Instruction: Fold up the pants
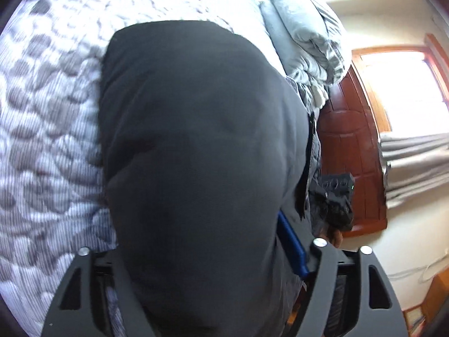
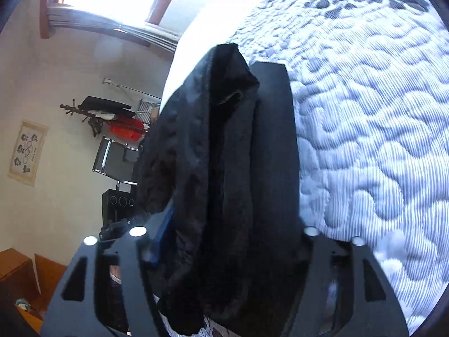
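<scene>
Daylight is thrown in hard from the window [image 1: 404, 90], blown out to white glare. The quilt [image 2: 364, 140] is smeared by motion blur. Edges are bent and vignetted; the dark pants [image 1: 196, 154] are rendered soft, nearly detailless.

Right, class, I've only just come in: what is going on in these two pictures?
A person is folding dark pants on a bed covered by a quilted, patterned bedspread, with a handheld tool in each hand. The fabric lies between the fingers of the left tool and drapes over the right tool, hiding most of both. Whether the pads still press on the cloth cannot be told. A crumpled grey duvet lies beyond the pants.
</scene>
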Available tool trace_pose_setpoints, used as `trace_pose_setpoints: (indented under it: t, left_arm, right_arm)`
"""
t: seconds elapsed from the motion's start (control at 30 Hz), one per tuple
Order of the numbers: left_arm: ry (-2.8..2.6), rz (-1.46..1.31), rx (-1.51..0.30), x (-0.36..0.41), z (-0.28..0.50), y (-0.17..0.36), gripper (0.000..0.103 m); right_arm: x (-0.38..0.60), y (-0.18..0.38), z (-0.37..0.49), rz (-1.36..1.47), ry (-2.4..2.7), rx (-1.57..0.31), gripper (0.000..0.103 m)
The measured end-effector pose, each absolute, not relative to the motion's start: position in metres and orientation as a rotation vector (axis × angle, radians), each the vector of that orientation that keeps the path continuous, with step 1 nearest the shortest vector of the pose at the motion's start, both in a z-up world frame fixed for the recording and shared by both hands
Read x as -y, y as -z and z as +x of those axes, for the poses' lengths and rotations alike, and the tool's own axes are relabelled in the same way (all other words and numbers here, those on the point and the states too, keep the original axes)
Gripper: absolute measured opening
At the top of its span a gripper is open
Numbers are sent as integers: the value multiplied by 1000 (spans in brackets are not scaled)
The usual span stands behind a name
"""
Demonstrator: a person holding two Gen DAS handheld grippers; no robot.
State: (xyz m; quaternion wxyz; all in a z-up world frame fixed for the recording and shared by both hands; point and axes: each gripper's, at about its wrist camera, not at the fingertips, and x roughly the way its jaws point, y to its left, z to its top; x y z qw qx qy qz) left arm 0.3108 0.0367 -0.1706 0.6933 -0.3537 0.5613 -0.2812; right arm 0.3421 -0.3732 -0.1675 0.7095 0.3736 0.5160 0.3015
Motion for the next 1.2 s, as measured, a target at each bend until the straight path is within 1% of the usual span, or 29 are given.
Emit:
trace_pose_setpoints:
  t: [0.03, 0.07, 0.1, 0.17, 0.2, 0.3, 0.37, 0.47, 0.57, 0.6, 0.67, 0.87, 1.03, 1.2]
  left_arm:
    - [611, -805, -1250, -41, 309, 171, 78]
    - [589, -816, -1246, -49, 306, 172, 88]
    - [561, -823, -1245, -53, 303, 168, 92]
    - [502, -818, -1246, -65, 297, 159, 93]
    - [471, -812, -1232, -73, 291, 152, 93]
    - [366, -771, -1165, -91, 267, 127, 95]
    - [270, -699, -1086, -94, 240, 107, 99]
    - [174, -567, -1012, -84, 204, 80, 99]
    - [93, -427, -964, -62, 176, 59, 99]
    - [94, -401, -947, -56, 169, 54, 99]
    - [110, -352, -907, -35, 158, 43, 99]
    - [54, -171, -953, 5, 145, 29, 99]
    - [69, -163, -952, 19, 130, 22, 99]
    - [17, -141, -973, 22, 133, 35, 99]
  right_arm:
    - [374, 167, 339, 822, -662, -1150, 76]
    - [375, 165, 334, 811, -656, -1141, 77]
    - [376, 162, 328, 798, -644, -1133, 80]
    - [383, 156, 314, 776, -596, -1114, 84]
    - [387, 153, 308, 762, -569, -1103, 85]
    - [400, 138, 278, 690, -467, -1041, 85]
    - [398, 117, 253, 591, -381, -1004, 87]
    - [384, 88, 220, 427, -285, -941, 93]
    - [357, 62, 192, 270, -192, -902, 95]
    - [350, 57, 186, 242, -181, -892, 97]
    - [333, 49, 177, 190, -165, -894, 97]
    - [302, 32, 160, 154, -136, -923, 97]
    - [288, 31, 155, 129, -122, -968, 97]
    - [286, 38, 158, 120, -113, -1030, 97]
